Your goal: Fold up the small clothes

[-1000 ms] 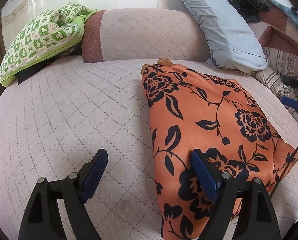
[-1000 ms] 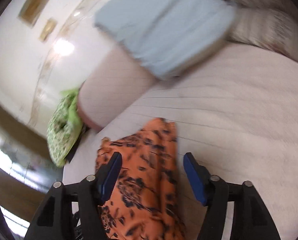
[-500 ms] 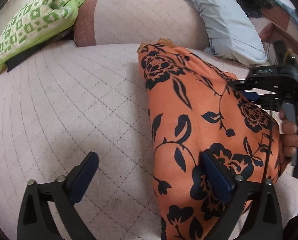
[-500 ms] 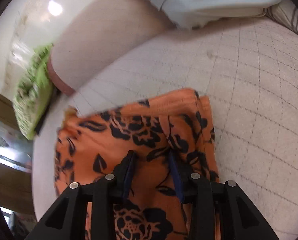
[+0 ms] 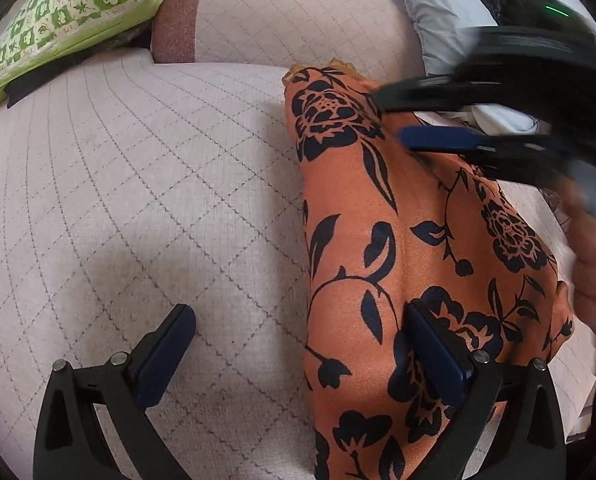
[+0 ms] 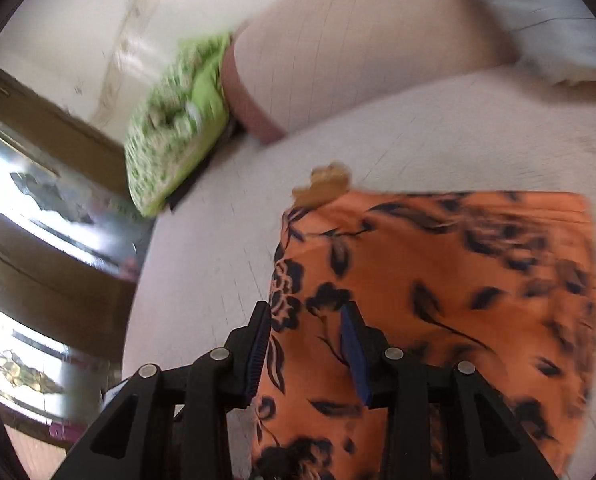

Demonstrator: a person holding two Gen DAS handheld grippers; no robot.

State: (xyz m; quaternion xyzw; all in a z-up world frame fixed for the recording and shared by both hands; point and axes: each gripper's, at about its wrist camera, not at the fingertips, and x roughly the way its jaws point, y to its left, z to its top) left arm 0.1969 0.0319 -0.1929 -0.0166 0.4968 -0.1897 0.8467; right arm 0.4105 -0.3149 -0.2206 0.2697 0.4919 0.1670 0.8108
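Note:
An orange garment with black flowers [image 5: 378,240] lies folded on the quilted pink bed [image 5: 138,200]. My left gripper [image 5: 298,312] is wide open above its near end. One of its fingers hangs over the cloth and the other over bare bed, with nothing pinched. My right gripper [image 5: 390,118] is blurred and reaches in from the right over the garment's far end. In the right wrist view the right gripper [image 6: 306,312] has its jaws narrow but apart. It sits just above the garment [image 6: 458,280], near the cloth's left edge.
A green checked pillow [image 5: 70,12] lies at the back left, and a pink bolster [image 5: 278,12] runs along the back. At the back right sits a grey pillow [image 5: 430,12]. A person's hand [image 5: 594,264] holds the right gripper's handle at the right edge.
My right gripper narrowed its jaws and swept across the garment to its far left edge. My left gripper opened a little wider and tipped downward over the near end.

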